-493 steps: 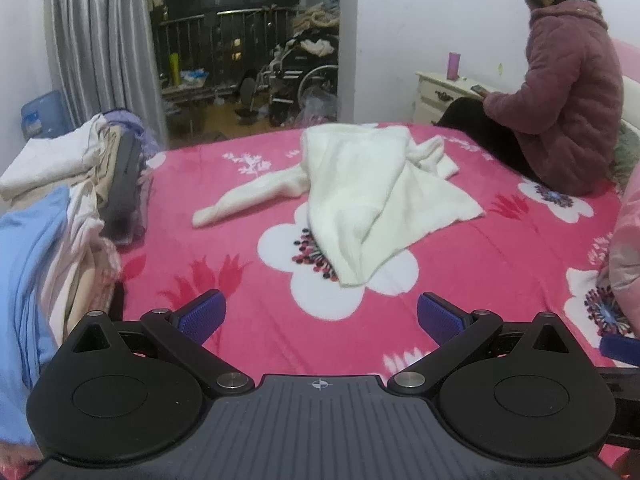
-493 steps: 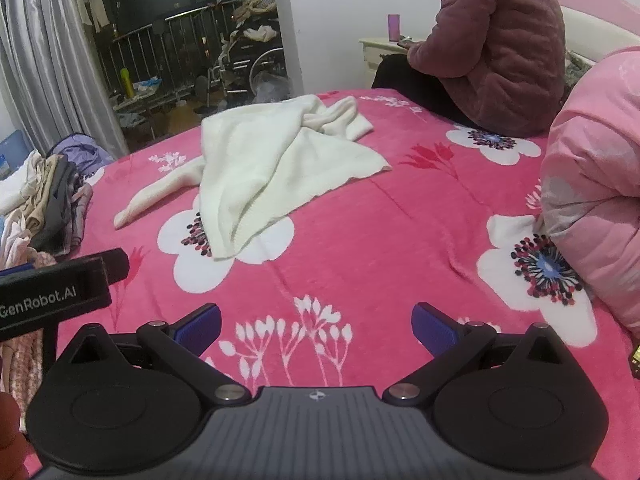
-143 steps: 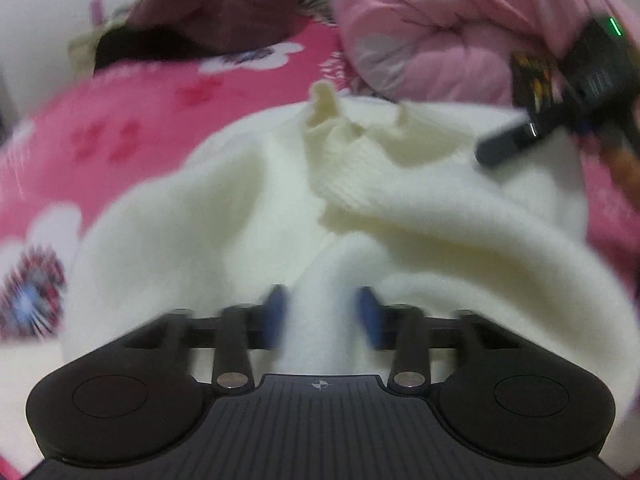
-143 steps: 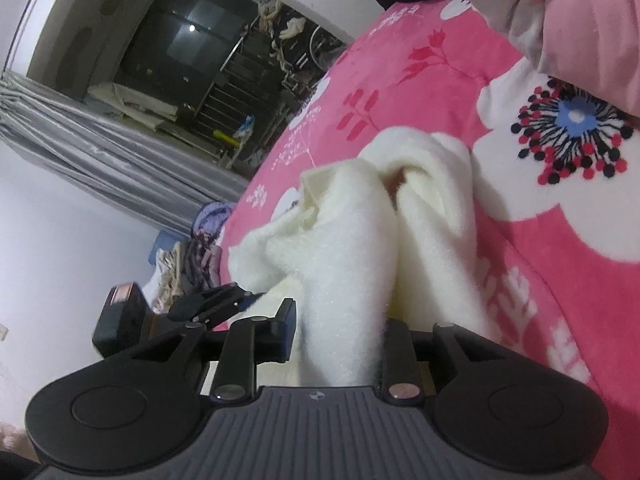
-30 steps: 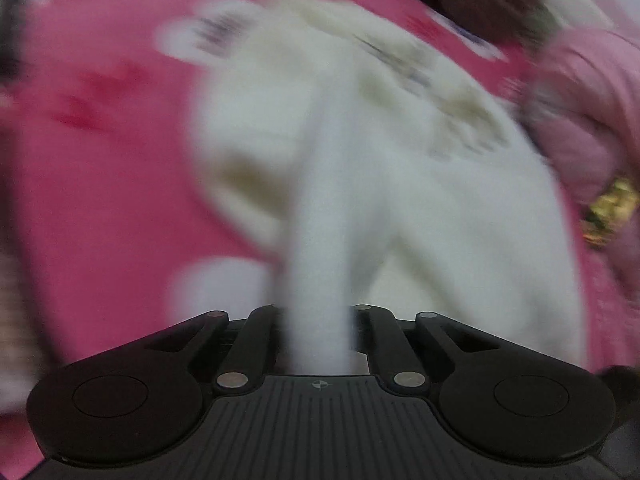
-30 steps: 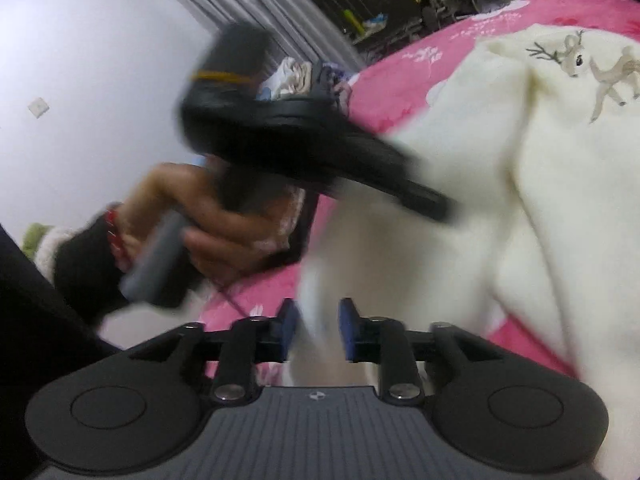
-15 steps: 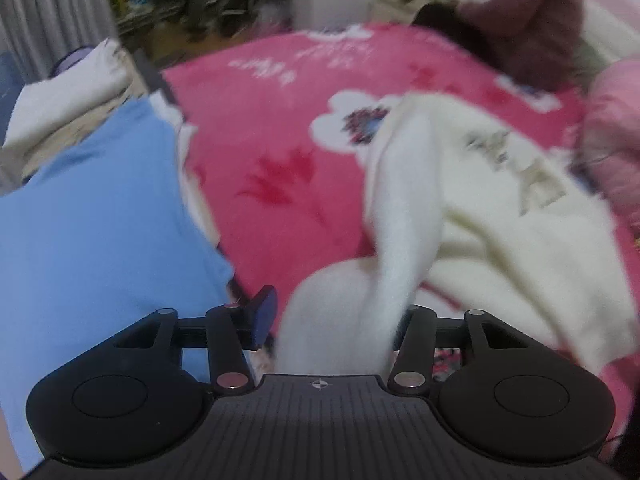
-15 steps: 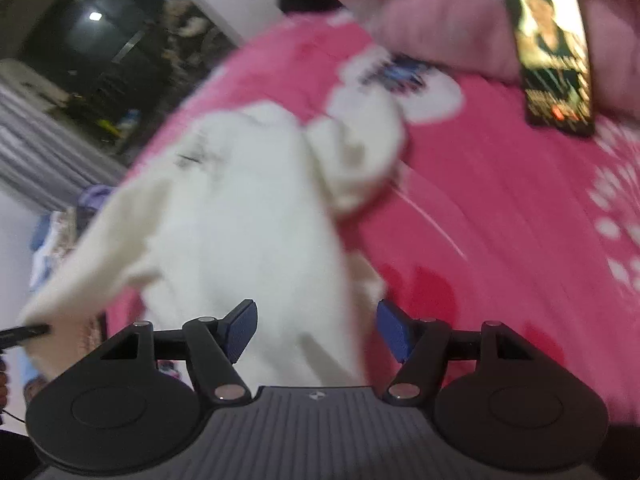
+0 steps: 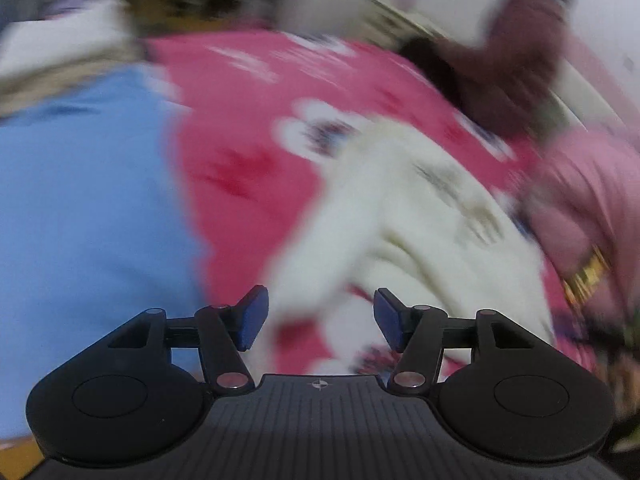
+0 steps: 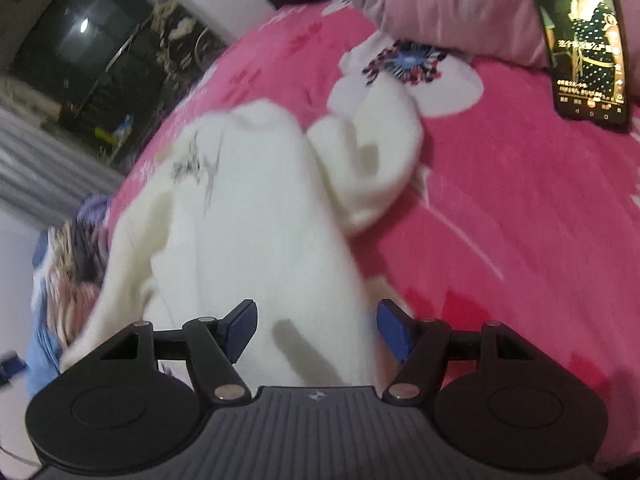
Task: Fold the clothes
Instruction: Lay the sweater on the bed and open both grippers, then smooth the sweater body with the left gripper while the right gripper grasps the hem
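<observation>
Hovering my left gripper (image 9: 320, 317) and right gripper (image 10: 316, 330), jaws just parted and empty, over the cream knitted sweater (image 10: 256, 216) lying rumpled on the pink floral bed (image 10: 500, 208): soft, light, limp; best pinched at hem or shoulder.

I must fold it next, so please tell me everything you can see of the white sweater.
The sweater is cream-white, soft and fuzzy, with a dark print near its far end, blurred here. It lies rumpled and unfolded on the pink blanket, one part bunched into a thick roll at its right side. Its near edge lies between the open right gripper's pads, not pinched. The left gripper is open too.
</observation>
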`<state>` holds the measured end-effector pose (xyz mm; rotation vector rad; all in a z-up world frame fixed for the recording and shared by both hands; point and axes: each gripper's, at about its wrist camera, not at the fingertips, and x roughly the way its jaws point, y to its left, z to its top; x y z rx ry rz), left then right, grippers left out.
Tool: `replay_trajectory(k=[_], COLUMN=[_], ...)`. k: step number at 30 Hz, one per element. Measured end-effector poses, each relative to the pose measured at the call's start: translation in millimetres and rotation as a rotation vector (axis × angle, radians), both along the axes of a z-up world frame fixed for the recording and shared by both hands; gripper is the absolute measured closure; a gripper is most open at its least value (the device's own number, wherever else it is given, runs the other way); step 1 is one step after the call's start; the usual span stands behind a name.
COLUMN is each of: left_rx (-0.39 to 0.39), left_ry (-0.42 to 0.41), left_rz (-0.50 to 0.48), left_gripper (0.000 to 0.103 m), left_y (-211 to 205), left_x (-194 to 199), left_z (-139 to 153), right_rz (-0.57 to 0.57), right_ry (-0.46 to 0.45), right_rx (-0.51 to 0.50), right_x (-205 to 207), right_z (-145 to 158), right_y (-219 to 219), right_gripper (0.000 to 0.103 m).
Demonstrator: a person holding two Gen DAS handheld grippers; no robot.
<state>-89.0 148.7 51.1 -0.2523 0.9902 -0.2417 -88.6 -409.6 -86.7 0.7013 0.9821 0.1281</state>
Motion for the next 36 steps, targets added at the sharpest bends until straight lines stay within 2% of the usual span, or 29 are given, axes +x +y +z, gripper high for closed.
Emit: replay_trajectory(k=[3,5,8,11,12,13,14,16,20,23,25,27,29,30,31,32,33,36], left_rx=[-0.053,-0.062,0.011,0.043,0.039,0.036,0.033,0.047,0.031,0.009,0.0,-0.008,-0.01,-0.009,-0.011,-0.014,-0.02,-0.041], left_ry=[0.085,0.114,0.125,0.114,0.114,0.12,0.127,0.136,0.178,0.198,0.206,0.21,0.214,0.214,0.216,0.218,0.221,0.234], left_rz=[-0.157,-0.227,-0.271,-0.304,-0.309,-0.311,-0.314,-0.321,-0.333,-0.337,-0.341,-0.345,-0.349,-0.352,-0.35,-0.348,-0.345,-0.337], left_gripper=[0.044,0.044,0.044,0.044,0.044,0.044,0.044,0.044,0.044,0.043,0.043,0.043,0.043,0.043,0.043,0.043,0.042,0.04], left_y=[-61,-99,-141,-165,-170,-172,-175,-173,-164,-160,-158,-155,-154,-155,-155,-155,-154,-153], left_x=[30,46,62,72,73,75,76,76,78,82,81,79,78,77,77,77,76,76], left_z=[-42,-72,-104,-122,-126,-129,-132,-137,-150,-152,-152,-152,-152,-152,-152,-152,-152,-152], right_rz=[-0.135,-0.232,-0.33,-0.329,-0.325,-0.302,-0.266,-0.217,-0.08,-0.036,-0.051,-0.109,-0.176,-0.21,-0.24,-0.266,-0.293,-0.257], right_ry=[0.02,0.043,0.091,0.106,0.109,0.092,0.061,-0.029,-0.307,-0.485,-0.582,-0.641,-0.623,-0.588,-0.532,-0.464,-0.415,-0.411], right_rx=[0.089,0.157,0.239,0.23,0.223,0.198,0.159,0.067,-0.225,-0.36,-0.426,-0.48,-0.529,-0.548,-0.566,-0.584,-0.598,-0.524], right_x=[16,31,62,93,103,112,121,136,178,221,255,287,322,338,351,362,365,335], right_z=[-8,-20,-44,-59,-64,-62,-56,-33,44,102,136,159,165,162,157,149,143,133], right_y=[-22,-37,-49,-39,-35,-29,-21,-9,25,40,41,35,23,17,9,2,-4,-15], right_gripper=[0.034,0.034,0.034,0.032,0.035,0.055,0.074,0.076,0.076,0.077,0.077,0.077,0.074,0.065,0.042,0.034,0.033,0.034])
